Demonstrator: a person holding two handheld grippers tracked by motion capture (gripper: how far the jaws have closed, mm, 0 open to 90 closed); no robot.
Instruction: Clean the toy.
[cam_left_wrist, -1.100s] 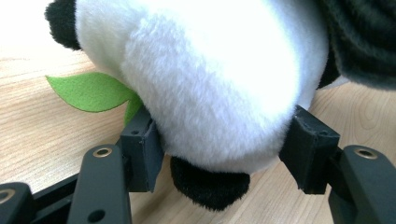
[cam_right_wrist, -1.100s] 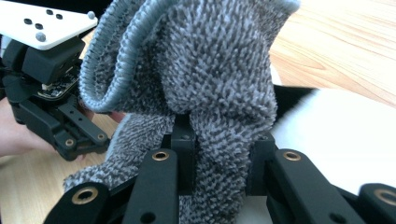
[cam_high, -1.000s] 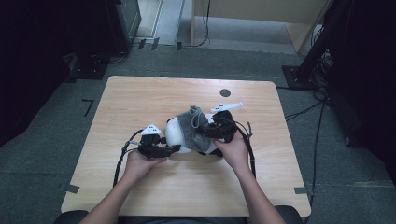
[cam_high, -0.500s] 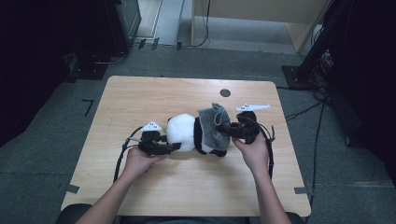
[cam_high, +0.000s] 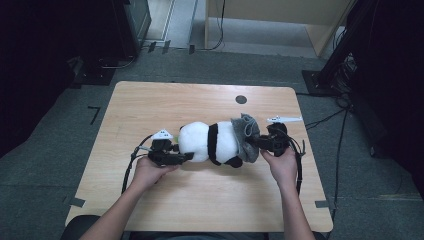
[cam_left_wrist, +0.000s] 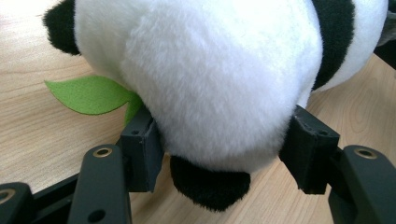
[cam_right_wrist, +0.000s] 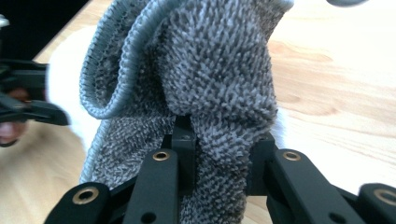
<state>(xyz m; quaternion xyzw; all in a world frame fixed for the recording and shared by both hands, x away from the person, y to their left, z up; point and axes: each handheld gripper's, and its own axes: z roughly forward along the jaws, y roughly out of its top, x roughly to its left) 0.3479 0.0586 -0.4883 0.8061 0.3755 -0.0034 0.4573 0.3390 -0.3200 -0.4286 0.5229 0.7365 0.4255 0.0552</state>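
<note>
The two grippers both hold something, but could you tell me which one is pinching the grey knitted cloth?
The right gripper: its jaws pinch the grey cloth, while the left gripper clamps the panda's white end.

A light wooden bench (cam_high: 150, 110) stands on grey carpet (cam_high: 60, 130), with a small dark round mark (cam_high: 241, 99) near its far edge. Beyond it sit a pale wooden cabinet (cam_high: 280, 20) and black cables (cam_high: 325, 120) trailing across the floor.

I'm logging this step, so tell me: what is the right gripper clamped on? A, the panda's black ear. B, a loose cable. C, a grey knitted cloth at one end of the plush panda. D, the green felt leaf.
C: the right gripper has its jaws pinched on a fold of the grey knitted cloth at the plush panda's end.
</note>
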